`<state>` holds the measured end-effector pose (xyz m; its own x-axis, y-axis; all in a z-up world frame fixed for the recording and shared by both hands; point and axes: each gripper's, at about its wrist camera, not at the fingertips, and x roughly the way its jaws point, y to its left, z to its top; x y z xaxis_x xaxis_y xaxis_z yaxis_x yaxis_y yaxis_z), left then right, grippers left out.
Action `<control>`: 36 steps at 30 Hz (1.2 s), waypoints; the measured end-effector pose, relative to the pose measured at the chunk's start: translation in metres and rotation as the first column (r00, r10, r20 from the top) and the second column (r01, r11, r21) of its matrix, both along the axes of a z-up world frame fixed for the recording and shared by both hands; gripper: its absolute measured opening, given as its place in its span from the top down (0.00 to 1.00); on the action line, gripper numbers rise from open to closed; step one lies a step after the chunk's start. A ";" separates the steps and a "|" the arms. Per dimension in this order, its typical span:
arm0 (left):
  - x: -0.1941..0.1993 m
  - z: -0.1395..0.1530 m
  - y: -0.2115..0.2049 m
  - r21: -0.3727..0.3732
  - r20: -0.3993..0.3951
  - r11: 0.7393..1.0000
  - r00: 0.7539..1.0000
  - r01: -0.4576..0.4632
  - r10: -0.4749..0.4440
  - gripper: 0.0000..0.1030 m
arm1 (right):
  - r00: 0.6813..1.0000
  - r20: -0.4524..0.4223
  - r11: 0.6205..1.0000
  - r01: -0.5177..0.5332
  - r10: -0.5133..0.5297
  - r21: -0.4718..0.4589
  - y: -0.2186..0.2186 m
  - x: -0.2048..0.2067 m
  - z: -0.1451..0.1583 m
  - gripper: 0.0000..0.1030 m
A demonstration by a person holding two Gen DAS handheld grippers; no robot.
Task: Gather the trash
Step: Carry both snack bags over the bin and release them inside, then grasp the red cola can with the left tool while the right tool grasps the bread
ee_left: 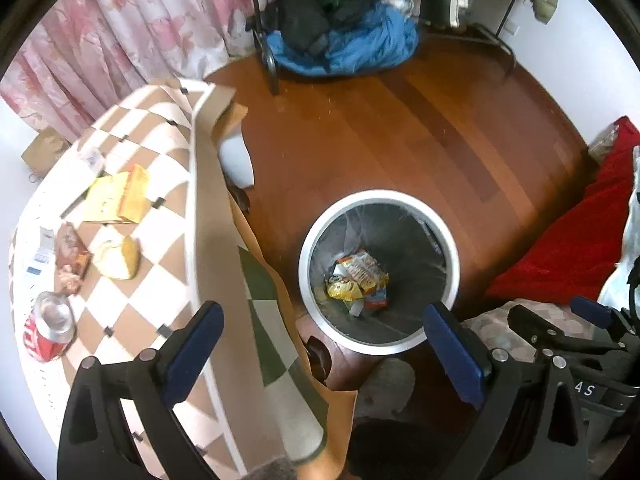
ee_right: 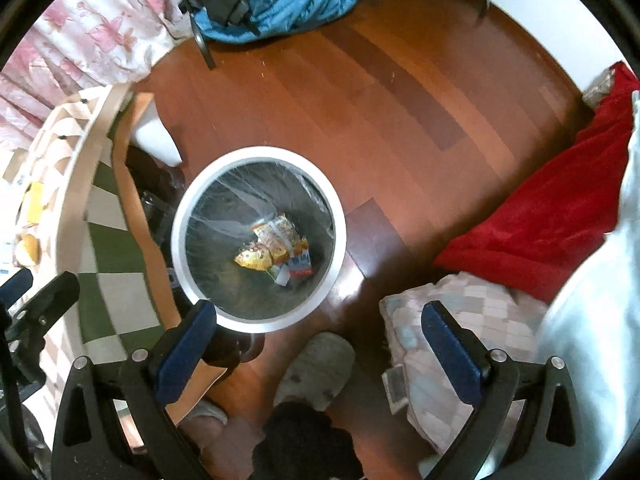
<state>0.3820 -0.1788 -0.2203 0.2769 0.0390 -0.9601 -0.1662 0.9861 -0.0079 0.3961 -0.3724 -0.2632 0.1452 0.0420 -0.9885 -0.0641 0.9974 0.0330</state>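
Note:
A round white-rimmed trash bin [ee_left: 451,240] with a clear liner stands on the wooden floor; it also shows in the right wrist view [ee_right: 180,216]. Crumpled snack wrappers [ee_left: 358,280] [ee_right: 276,248] lie at its bottom. On the checkered table [ee_left: 160,264] lie a red soda can [ee_left: 48,330], a brown snack packet [ee_left: 72,258], a yellow packet [ee_left: 118,198], a crumpled yellow-white wrapper [ee_left: 118,258] and paper scraps [ee_left: 40,256]. My left gripper [ee_left: 324,356] is open and empty, above the table edge and bin. My right gripper [ee_right: 320,352] is open and empty, above the floor beside the bin.
A blue and black clothes pile [ee_left: 340,36] lies by a rack at the back. A red blanket [ee_right: 540,216] and patterned bedding [ee_right: 460,344] lie at the right. A grey slipper [ee_right: 316,372] is on the floor below. Pink floral curtains [ee_left: 120,32] hang behind the table.

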 end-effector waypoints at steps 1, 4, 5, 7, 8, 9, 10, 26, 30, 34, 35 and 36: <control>-0.005 0.009 0.000 -0.004 0.014 1.000 1.000 -0.002 0.002 0.01 | 1.000 0.011 1.000 -0.002 0.002 0.001 0.000 -0.003 0.008 0.00; -0.019 0.032 0.000 -0.010 0.054 1.000 0.999 -0.008 0.009 0.01 | 0.999 0.047 1.000 -0.010 0.009 0.010 0.000 -0.014 0.039 0.00; -0.022 0.039 0.000 -0.014 0.065 1.000 0.998 -0.011 0.012 0.01 | 0.998 0.056 1.000 -0.012 0.011 0.015 0.000 -0.017 0.047 0.00; -0.033 0.056 0.001 -0.017 0.097 1.000 0.995 -0.013 0.014 0.01 | 0.997 0.080 1.000 -0.018 0.016 0.023 0.001 -0.026 0.068 0.00; -0.037 0.062 0.001 -0.018 0.108 1.000 0.994 -0.013 0.015 0.01 | 0.996 0.091 0.999 -0.020 0.017 0.032 0.002 -0.031 0.078 0.00; -0.042 0.070 0.001 -0.019 0.121 1.000 0.992 -0.015 0.017 0.01 | 0.994 0.103 0.999 -0.021 0.017 0.040 0.003 -0.036 0.089 0.00; -0.048 0.079 0.003 -0.023 0.136 1.000 0.990 -0.019 0.022 0.01 | 0.993 0.116 0.998 -0.023 0.017 0.052 0.004 -0.041 0.101 0.00; -0.142 0.138 0.199 -0.011 0.274 0.923 0.887 -0.385 0.373 0.01 | 0.957 0.231 0.941 -0.233 0.177 0.245 0.151 -0.080 0.191 0.00; -0.164 0.104 0.257 0.006 0.222 0.912 0.890 -0.409 0.398 0.01 | 0.954 0.166 0.918 -0.286 0.248 0.275 0.221 -0.072 0.157 0.00; -0.157 0.059 0.268 0.165 0.115 0.967 0.978 -0.194 0.176 0.01 | 0.947 0.077 0.911 -0.320 0.311 0.259 0.279 -0.061 0.110 0.00; -0.151 0.044 0.266 0.214 0.063 0.969 0.992 -0.120 0.109 0.01 | 0.945 0.055 0.911 -0.326 0.323 0.253 0.289 -0.058 0.098 0.00; -0.145 0.030 0.263 0.249 0.009 0.968 1.000 -0.028 0.027 0.01 | 0.942 0.033 0.911 -0.331 0.333 0.246 0.298 -0.054 0.086 0.00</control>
